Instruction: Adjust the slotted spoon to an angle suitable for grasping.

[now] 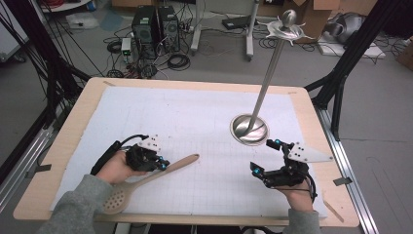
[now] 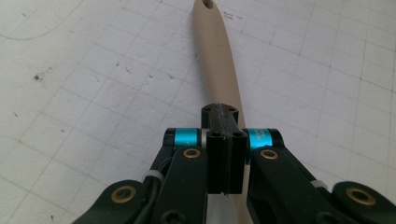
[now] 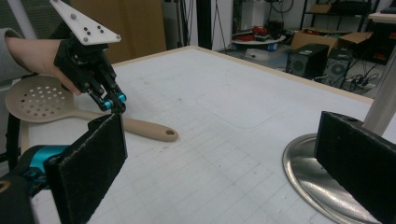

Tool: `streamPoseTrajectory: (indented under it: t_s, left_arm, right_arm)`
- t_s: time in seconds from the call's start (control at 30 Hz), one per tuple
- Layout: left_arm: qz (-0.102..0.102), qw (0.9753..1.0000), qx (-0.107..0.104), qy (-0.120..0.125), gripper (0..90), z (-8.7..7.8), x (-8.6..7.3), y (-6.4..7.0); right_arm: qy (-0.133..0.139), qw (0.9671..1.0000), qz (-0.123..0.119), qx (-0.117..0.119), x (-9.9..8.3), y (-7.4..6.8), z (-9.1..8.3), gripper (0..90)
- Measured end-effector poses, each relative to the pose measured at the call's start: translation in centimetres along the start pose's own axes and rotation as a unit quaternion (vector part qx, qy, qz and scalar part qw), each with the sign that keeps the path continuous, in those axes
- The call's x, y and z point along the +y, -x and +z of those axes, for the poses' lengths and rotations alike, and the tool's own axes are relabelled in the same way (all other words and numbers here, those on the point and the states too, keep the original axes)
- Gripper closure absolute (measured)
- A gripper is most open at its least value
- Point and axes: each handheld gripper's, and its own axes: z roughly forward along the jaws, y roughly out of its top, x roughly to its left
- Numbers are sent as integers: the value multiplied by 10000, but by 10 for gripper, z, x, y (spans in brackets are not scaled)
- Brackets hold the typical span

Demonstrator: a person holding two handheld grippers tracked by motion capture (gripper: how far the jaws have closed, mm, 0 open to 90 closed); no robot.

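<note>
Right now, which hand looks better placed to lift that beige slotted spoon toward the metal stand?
Left. The left gripper already has its jaws shut on the handle of the beige slotted spoon. The right gripper is open and holds nothing, beside the round base of the metal stand.

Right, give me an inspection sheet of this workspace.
Surface: wooden table under a white gridded mat.
Job's things: slotted spoon, handle clamped in the left tool.
Clutter: metal stand with hooked top, on the mat.
Grippers: left tool shut on the spoon handle; right tool open, holding nothing, beside the stand's base.
Cables: one trails from the left tool.
Surroundings: computer towers, floor cables, cardboard boxes.
</note>
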Motion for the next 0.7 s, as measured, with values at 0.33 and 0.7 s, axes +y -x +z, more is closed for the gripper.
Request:
streamPoseTrajectory:
  t_s: [0.33, 0.7]
  left_arm:
    - [-175, 9989, 349, 273, 896, -17, -2, 5]
    - [-567, 9975, 356, 222, 642, -37, -18, 14]
  right_arm:
    - [1, 10000, 0, -1, 0, 0, 0, 15]
    - [-56, 10000, -7, -7, 0, 0, 2, 15]
